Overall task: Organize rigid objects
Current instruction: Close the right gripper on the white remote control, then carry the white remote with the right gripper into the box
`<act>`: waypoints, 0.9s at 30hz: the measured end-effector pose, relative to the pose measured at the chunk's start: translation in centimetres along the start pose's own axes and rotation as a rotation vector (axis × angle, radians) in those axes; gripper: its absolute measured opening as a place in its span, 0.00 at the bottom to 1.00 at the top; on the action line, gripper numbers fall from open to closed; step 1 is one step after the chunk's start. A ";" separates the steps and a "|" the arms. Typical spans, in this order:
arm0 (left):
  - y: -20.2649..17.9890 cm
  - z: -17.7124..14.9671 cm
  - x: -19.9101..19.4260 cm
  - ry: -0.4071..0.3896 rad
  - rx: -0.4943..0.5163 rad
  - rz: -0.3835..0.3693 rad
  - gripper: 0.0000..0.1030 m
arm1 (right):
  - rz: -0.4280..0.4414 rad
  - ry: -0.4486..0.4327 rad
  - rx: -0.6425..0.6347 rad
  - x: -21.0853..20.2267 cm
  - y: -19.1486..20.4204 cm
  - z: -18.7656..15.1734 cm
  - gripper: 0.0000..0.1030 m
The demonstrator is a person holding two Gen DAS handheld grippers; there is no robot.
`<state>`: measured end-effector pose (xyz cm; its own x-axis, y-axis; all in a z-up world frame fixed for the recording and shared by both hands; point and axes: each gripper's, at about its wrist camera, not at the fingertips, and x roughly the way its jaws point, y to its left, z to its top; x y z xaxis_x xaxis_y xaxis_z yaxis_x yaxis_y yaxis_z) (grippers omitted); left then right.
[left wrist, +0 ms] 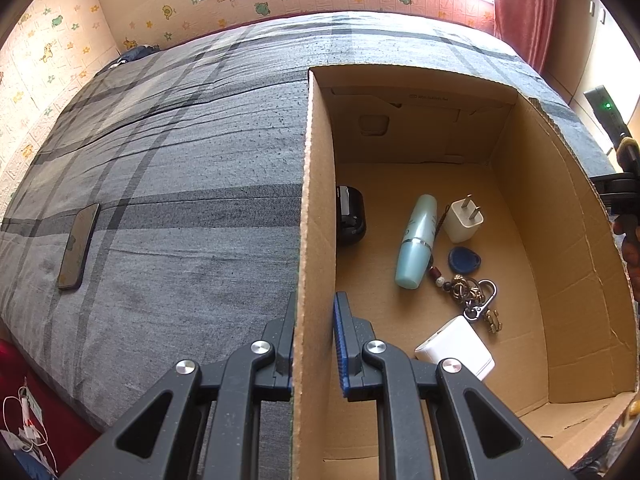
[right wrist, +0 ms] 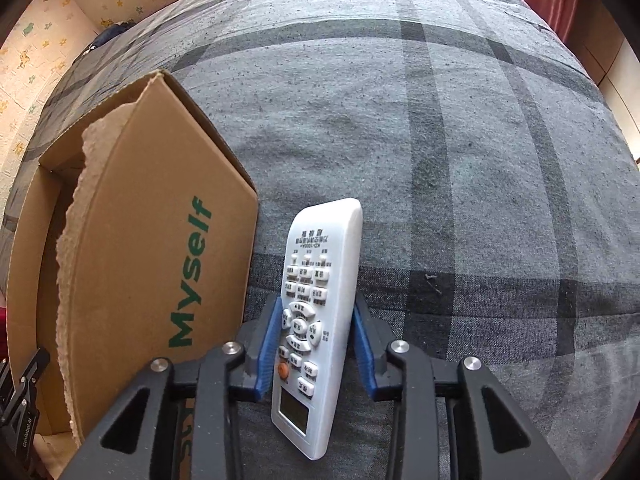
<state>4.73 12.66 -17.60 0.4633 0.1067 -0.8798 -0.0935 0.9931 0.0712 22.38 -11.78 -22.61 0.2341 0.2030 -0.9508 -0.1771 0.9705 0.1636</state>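
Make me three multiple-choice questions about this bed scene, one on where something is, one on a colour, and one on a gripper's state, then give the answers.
1. Where does the dark smartphone lie?
A. inside the brown cardboard box
B. on the grey plaid bedcover, outside the box
C. on the windowsill

2. What colour is the slim plastic bottle in the box?
A. red
B. light blue
C. black

3. What is between the right gripper fingers?
A. the white remote control
B. a bunch of keys
C. nothing

Answers:
1 B, the phone rests on the cover to the left of the box wall.
2 B, the bottle is pale blue with a silver band.
3 A, the blue pads flank the remote's button face, left pad against it.
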 end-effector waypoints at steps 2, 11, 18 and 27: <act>0.0 0.0 0.0 0.000 0.000 0.000 0.15 | -0.001 -0.008 0.004 -0.3 -0.7 0.8 0.34; 0.1 0.1 0.0 0.000 0.002 -0.002 0.15 | 0.003 -0.067 0.005 -4.2 -1.2 -0.4 0.33; 0.1 0.0 0.0 0.000 0.002 -0.002 0.15 | 0.005 -0.116 -0.005 -7.7 -0.8 -1.7 0.33; 0.0 0.0 0.0 -0.001 0.003 -0.001 0.15 | -0.010 -0.164 -0.046 -12.6 0.9 -2.4 0.33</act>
<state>4.78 12.69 -17.60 0.4646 0.1054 -0.8792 -0.0903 0.9934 0.0713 16.92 -13.77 -11.10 0.3878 0.2159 -0.8961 -0.2167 0.9663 0.1390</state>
